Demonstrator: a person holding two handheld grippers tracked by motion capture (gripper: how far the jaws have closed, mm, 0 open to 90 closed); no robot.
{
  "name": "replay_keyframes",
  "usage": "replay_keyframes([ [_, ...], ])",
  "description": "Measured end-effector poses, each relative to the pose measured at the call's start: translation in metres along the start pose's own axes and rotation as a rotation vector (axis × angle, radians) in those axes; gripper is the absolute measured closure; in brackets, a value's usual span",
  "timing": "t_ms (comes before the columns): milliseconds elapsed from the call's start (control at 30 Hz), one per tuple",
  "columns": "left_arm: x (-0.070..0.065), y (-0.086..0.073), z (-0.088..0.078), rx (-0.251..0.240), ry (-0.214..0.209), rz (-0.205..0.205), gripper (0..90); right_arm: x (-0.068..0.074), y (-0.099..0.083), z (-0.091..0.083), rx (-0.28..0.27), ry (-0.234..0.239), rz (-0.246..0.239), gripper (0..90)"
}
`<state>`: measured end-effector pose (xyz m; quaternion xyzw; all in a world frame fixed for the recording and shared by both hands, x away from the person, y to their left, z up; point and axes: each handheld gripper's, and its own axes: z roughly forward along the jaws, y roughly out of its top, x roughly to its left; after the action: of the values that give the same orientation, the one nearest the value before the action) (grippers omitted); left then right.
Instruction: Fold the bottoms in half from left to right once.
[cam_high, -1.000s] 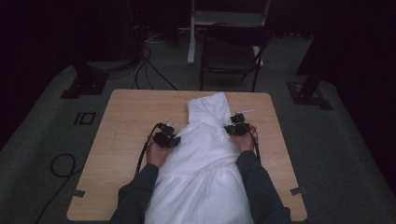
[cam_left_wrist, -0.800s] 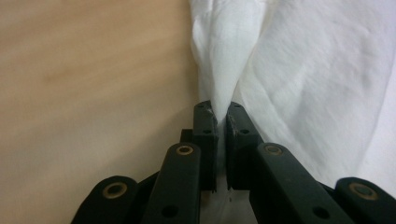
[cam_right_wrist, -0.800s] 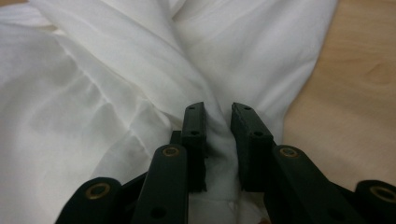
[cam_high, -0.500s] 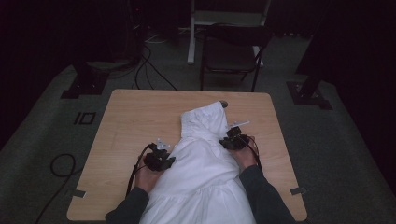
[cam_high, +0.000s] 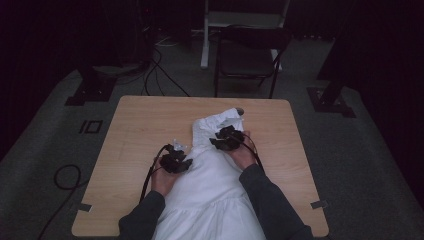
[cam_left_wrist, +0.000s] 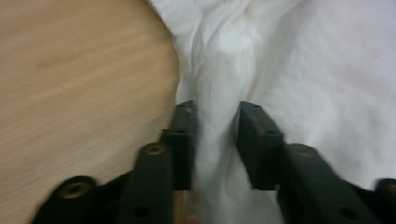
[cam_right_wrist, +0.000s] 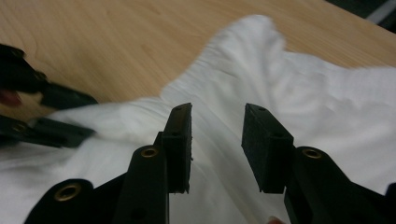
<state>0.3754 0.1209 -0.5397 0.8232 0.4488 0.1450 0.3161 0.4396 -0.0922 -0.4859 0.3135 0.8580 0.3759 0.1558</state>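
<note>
A white garment (cam_high: 210, 195) lies on the wooden table (cam_high: 140, 125), its bunched upper end pointing away from the person. My left gripper (cam_high: 176, 160) is at the garment's left edge. In the left gripper view a raised fold of the garment (cam_left_wrist: 217, 70) runs between the jaws of the left gripper (cam_left_wrist: 217, 112), which have just been closing and now pinch it. My right gripper (cam_high: 227, 138) hovers over the upper part. In the right gripper view its jaws (cam_right_wrist: 217, 114) have just been opening and stand apart above the cloth (cam_right_wrist: 289, 84), holding nothing.
Behind the table's far edge stands a black chair (cam_high: 247, 55). Cables (cam_high: 65, 175) lie on the carpet to the left, and dark stand bases (cam_high: 90, 90) (cam_high: 330, 100) sit near both far corners. Bare wood (cam_high: 125, 150) stretches left of the garment.
Both hands first drew back toward the person, dragging and bunching the garment's top. The right gripper then let go, rose and moved left over the cloth. The left shifted slightly forward.
</note>
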Motion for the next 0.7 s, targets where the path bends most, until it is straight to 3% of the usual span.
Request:
replay_keyframes([
  [33, 0.000, -0.001, 0.001, -0.004, -0.001, -0.001, 77.2, 0.003, 0.002, 0.007, 0.014, -0.003, -0.025, 62.7],
  [167, -0.004, 0.000, 0.001, 0.009, 0.008, 0.021, 85.0, 0.006, 0.001, 0.034, 0.104, -0.009, -0.027, 57.8],
  [233, -0.007, 0.000, 0.000, 0.013, 0.017, 0.039, 86.1, 0.005, -0.001, 0.042, 0.144, -0.024, -0.046, 71.0],
  [300, -0.010, -0.002, -0.001, 0.013, 0.020, 0.053, 86.3, 0.000, 0.001, 0.041, 0.142, -0.019, -0.034, 86.7],
  [367, -0.011, -0.004, -0.002, 0.009, 0.020, 0.056, 86.4, -0.009, 0.007, 0.032, 0.085, -0.008, 0.017, 88.6],
  [433, -0.012, -0.005, -0.003, 0.008, 0.018, 0.053, 86.5, -0.020, 0.013, 0.019, 0.017, -0.029, 0.070, 88.9],
  [533, -0.013, -0.006, -0.003, 0.007, 0.016, 0.050, 86.4, -0.044, 0.018, -0.002, -0.076, -0.065, 0.196, 88.9],
  [567, -0.013, -0.006, -0.003, 0.007, 0.016, 0.050, 86.4, -0.044, 0.018, -0.002, -0.076, -0.065, 0.196, 88.9],
  [600, -0.013, -0.007, -0.004, 0.009, 0.013, 0.048, 86.4, -0.052, 0.017, -0.006, -0.092, -0.076, 0.234, 88.9],
  [633, -0.013, -0.007, -0.005, 0.009, 0.015, 0.045, 86.4, -0.073, 0.011, -0.017, -0.093, -0.124, 0.305, 88.9],
  [700, -0.013, -0.008, -0.005, 0.006, 0.014, 0.034, 86.1, -0.091, 0.002, -0.025, -0.090, -0.150, 0.364, 88.9],
])
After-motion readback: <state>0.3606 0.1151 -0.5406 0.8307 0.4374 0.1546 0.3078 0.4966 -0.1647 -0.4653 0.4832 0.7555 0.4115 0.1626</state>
